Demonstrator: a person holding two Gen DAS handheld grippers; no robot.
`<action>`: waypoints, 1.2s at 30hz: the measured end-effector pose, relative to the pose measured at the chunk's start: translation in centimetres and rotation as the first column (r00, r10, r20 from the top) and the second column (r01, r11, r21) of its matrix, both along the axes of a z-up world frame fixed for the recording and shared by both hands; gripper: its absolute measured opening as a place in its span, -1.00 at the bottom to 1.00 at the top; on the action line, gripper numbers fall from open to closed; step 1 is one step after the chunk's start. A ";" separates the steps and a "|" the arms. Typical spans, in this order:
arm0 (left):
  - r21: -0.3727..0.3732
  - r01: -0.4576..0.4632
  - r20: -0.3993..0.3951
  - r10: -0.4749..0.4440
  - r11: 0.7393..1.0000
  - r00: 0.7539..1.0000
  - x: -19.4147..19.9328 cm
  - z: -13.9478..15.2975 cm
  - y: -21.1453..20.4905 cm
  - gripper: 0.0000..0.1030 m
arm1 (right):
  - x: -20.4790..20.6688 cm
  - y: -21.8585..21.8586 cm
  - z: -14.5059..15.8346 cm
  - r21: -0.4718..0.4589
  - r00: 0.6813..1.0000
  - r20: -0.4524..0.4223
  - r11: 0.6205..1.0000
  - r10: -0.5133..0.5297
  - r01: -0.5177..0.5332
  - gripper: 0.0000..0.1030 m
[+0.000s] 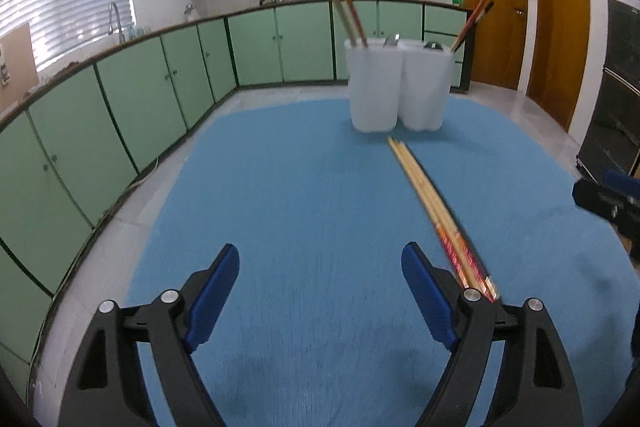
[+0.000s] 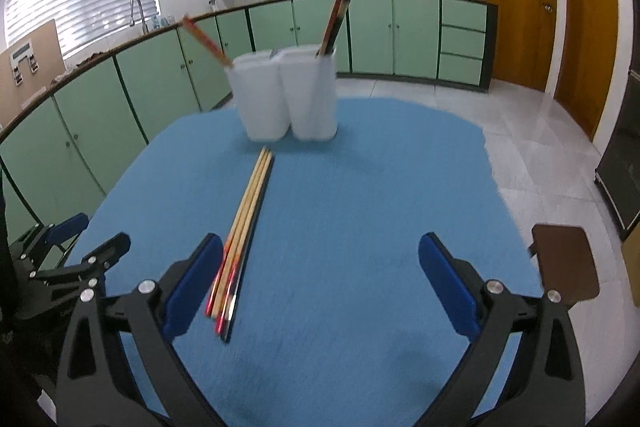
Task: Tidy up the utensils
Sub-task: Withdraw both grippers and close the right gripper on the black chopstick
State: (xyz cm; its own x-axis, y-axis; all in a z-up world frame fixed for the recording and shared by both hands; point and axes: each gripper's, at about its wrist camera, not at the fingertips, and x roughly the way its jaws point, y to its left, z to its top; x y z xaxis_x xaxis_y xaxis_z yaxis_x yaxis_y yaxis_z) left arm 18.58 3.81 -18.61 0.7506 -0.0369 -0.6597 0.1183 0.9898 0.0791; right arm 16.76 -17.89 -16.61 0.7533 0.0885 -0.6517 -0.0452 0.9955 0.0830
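Note:
A bundle of wooden chopsticks point(image 1: 432, 199) with red patterned ends lies on the blue table cloth point(image 1: 300, 207), pointing at two white holders point(image 1: 396, 87). Both holders have chopsticks standing in them. My left gripper point(image 1: 320, 291) is open and empty, with the bundle just right of its right finger. In the right wrist view the bundle point(image 2: 244, 223) lies just inside the left finger of my open, empty right gripper point(image 2: 320, 287). The holders point(image 2: 288, 95) stand beyond it. The left gripper point(image 2: 68, 267) shows at the left edge.
Green kitchen cabinets point(image 1: 160, 87) run along the far wall and left side. Wooden doors point(image 1: 556, 27) stand at the right. A brown chair seat point(image 2: 564, 263) sits by the table's right edge. The right gripper's body point(image 1: 608, 203) shows at the left view's right edge.

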 end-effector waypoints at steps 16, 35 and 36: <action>0.024 -0.035 -0.098 0.037 0.999 0.994 -1.1 -3.0 1.8 0.59 | -1.8 4.0 -5.0 0.006 0.988 -0.137 0.998 0.067 -0.067 0.35; 0.022 -0.042 -0.105 0.044 0.999 0.993 -0.8 -3.3 1.7 0.64 | -2.2 3.7 -5.0 0.003 0.983 -0.166 0.997 0.082 -0.083 0.00; 0.020 -0.043 -0.107 0.045 0.999 0.993 -0.8 -3.3 1.7 0.64 | -2.4 3.7 -5.1 0.017 0.981 -0.169 0.995 0.099 -0.098 -0.01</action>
